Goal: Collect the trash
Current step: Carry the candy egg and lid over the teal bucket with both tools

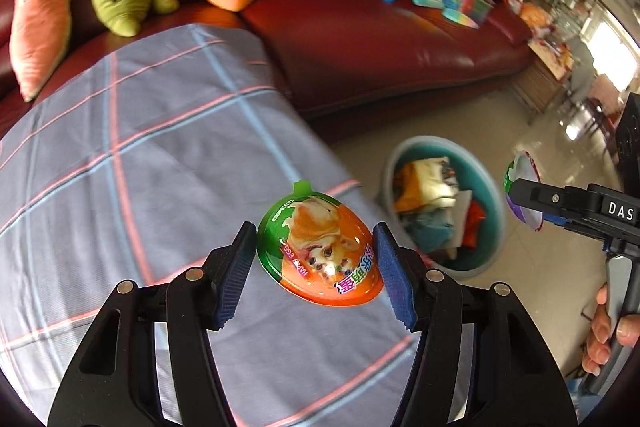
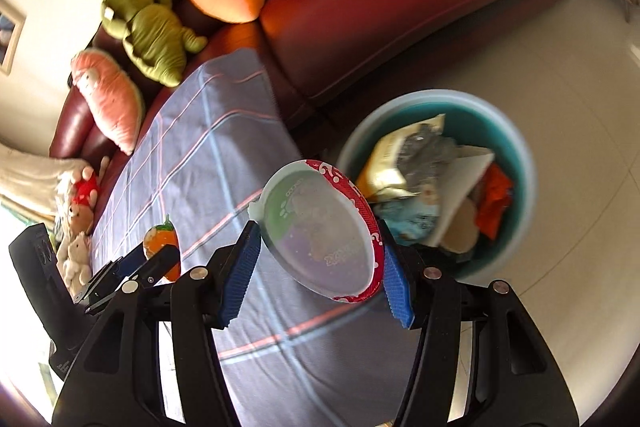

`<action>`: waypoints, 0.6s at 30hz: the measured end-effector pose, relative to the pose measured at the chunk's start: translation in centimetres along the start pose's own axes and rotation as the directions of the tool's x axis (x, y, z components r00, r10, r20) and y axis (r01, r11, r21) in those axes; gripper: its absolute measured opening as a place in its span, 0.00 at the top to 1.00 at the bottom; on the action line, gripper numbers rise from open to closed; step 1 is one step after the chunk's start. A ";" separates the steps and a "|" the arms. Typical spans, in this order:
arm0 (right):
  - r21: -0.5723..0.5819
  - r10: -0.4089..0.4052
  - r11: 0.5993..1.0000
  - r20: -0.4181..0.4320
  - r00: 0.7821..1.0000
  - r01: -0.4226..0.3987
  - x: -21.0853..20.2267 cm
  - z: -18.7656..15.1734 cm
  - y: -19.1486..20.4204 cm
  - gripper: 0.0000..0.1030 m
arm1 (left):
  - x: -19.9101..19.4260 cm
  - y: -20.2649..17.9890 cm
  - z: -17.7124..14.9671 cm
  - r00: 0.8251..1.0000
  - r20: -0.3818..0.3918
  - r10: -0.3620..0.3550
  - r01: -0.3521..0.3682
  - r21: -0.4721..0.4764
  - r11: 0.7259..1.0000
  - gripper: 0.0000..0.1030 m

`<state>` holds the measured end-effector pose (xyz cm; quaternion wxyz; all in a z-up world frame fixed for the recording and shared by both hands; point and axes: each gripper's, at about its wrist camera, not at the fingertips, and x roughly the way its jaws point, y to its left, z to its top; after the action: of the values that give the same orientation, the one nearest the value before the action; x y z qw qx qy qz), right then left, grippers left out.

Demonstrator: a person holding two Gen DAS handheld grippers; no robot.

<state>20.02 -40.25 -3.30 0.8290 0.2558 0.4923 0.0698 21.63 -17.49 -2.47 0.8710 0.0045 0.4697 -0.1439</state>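
L gripper (image 1: 316,259) is clamped across the short axis of an orange/green glossy plastic egg-shaped toy shell (image 1: 318,253) w/ cartoon print. Blue ribbed pads (image 1: 236,275) touch both sides, jaws roughly half closed. Shell is held off the grey plaid cloth (image 1: 140,155) over the table, near its edge.

R gripper (image 2: 320,251) is likewise closed on a translucent whitish egg-shaped plastic shell w/ red patterned rim (image 2: 320,231), hollow side toward the cam. It's held at the cloth edge, close to the teal round plastic bin (image 2: 516,155) on the floor, which already has wrappers and paper in it.

Handling, my read:
- Both shells prob very light, thin-walled, stiff-ish but will flex or pop if squeezed hard.
- Glossy curved surface = slippery; ribbed pads help. Widest girth is the right place to grip; the green tab on top is too small.
- Open half-shell on R is weaker, so grip at the rim, light force.

Room:
- Bin sits just past the table edge, near the dark red leather sofa (image 1: 400,59). Open floor tile to the right of it.
- R has the shorter path. The grippers look close together in both cams, so stagger the drops to avoid a clash.
- Bin looks fairly full; a light shell may bounce off the pile, so release low.
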 end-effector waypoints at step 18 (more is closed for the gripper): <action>0.134 -0.085 0.988 0.066 0.994 0.076 -3.9 0.6 -7.4 0.46 | 5.6 -8.7 2.6 0.987 -0.084 -0.140 0.149 0.110 0.983 0.41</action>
<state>17.54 -48.22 -3.71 0.8295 0.2920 0.4760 -0.0054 24.48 -27.55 -4.49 0.8382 0.0262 0.4923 -0.2333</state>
